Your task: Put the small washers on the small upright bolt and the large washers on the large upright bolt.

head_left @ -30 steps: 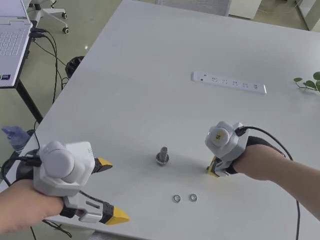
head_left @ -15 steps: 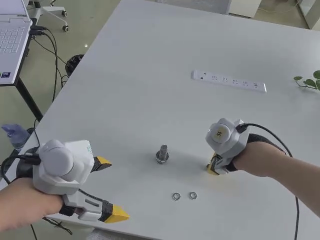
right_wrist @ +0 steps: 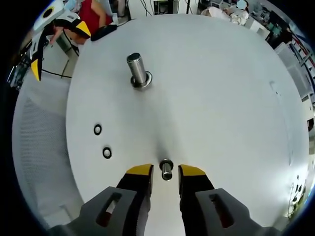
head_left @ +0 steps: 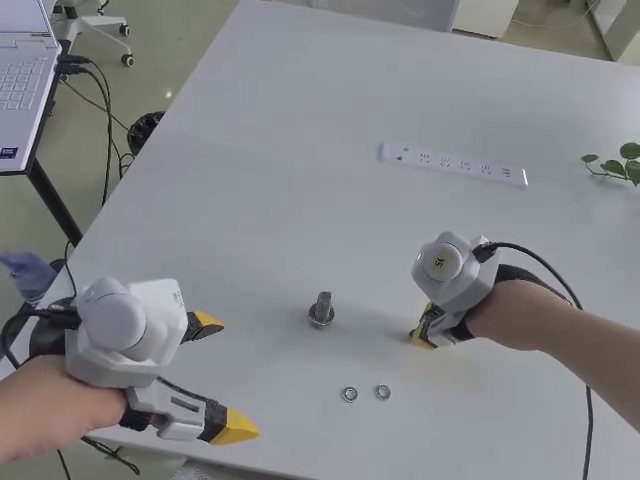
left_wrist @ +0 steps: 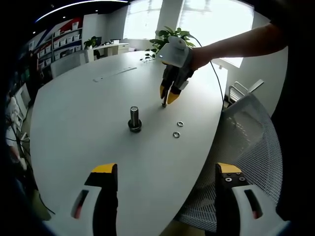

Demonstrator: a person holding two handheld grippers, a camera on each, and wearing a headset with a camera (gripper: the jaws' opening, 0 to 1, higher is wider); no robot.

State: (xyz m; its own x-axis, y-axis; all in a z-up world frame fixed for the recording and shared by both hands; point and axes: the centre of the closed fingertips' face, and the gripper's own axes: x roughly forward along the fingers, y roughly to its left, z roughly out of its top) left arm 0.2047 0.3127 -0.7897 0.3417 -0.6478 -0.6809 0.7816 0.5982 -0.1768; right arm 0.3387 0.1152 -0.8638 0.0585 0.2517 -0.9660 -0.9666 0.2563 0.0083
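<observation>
Right of the big bolt [head_left: 321, 310], the right claw [head_left: 425, 338] is open around the small bolt [right_wrist: 166, 168]. Two washers [head_left: 349, 394] lie near the big bolt. The left claw [left_wrist: 166, 169] is wide open.

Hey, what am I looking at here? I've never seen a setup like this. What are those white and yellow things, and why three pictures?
No robot: a person holds a two-jaw gripper in each hand. The wide picture comes from a camera on the person's head. Each round one comes from a camera on a gripper, looking along its jaws. On the white table stand a large bolt and a small bolt. Two washers lie nearer the person, a power strip farther back. The left gripper is wide open and empty. The right gripper points down, its jaws either side of the small bolt with slight gaps, so it doesn't seem to grip it.
</observation>
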